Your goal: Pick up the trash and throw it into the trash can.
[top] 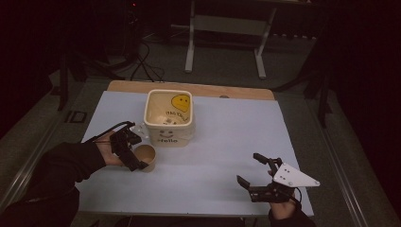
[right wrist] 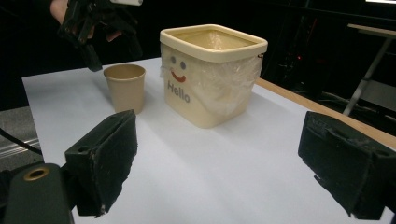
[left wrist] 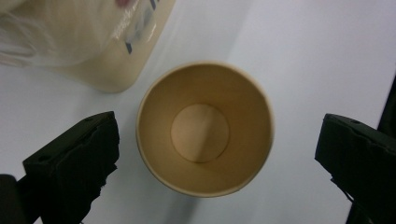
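My left gripper hung spread wide right above the paper cup, which stood empty beside the cream bin; my right gripper gaped, well apart.

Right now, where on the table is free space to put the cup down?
The widest bare patch lies between the right gripper and the bin, reaching the table far right edge. The near middle is free too. It is crowded at the left, where the paper cup stands beside the bin under the open left gripper.
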Motion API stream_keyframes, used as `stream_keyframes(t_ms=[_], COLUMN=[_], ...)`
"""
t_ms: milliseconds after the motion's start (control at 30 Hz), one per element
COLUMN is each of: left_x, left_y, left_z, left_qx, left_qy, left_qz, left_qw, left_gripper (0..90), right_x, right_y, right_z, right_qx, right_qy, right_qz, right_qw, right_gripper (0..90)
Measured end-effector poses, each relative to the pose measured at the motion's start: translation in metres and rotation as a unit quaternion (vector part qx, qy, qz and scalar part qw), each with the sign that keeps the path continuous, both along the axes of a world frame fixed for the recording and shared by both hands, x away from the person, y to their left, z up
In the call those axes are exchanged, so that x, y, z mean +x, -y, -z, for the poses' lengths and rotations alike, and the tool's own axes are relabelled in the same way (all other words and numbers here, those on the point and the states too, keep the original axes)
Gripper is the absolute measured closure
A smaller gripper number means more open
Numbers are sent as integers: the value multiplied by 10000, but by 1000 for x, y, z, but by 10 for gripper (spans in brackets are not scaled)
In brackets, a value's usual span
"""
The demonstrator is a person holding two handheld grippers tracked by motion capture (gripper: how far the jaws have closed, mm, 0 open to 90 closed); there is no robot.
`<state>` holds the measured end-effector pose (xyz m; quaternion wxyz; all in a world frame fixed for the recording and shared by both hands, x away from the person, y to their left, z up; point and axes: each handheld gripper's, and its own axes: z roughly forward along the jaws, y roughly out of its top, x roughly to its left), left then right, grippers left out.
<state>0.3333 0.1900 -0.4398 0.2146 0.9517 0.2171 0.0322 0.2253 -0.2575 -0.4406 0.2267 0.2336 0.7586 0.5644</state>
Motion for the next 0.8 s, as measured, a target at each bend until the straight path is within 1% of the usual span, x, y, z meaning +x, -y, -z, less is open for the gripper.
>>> stream_keyframes(t_ms=[33,167,233,267,300,367,500,633,667,767,800], left_x=[0,2,4,4,6,7,10,11,12,12,12], left_y=[1,1,1,1,1,2,3,3,3,5,5], left_z=[2,8,10,11,12,15,19,20,21,22,23], left_qx=[69,175,192,222,231,257,286,257,243,260,276], left_qy=[-7,-47,-87,-55,-88,-88,-135,-146,-161,-197,-243], left_qz=[-3,19,23,16,32,-7,17,33,71,101,107], left_qw=[10000,9998,9998,9997,9997,9996,9995,9996,9996,9994,9993], left_gripper=[5,10,14,16,17,19,42,76,122,156,170], right_x=[0,0,0,0,0,0,0,0,0,0,0], right_y=[0,1,1,1,0,0,1,1,1,1,1], right_z=[0,0,0,0,0,0,0,0,0,0,0], right_qx=[2,18,13,18,17,14,17,19,13,-1,5], right_qy=[0,-12,-14,-7,-10,-13,-23,-31,-29,-23,-21], right_qz=[1,0,-4,-16,-19,-23,-27,-19,-13,-10,-8], right_qw=[10000,10000,10000,10000,10000,10000,10000,10000,10000,10000,10000], right_gripper=[116,116,116,116,116,116,116,116,116,116,116])
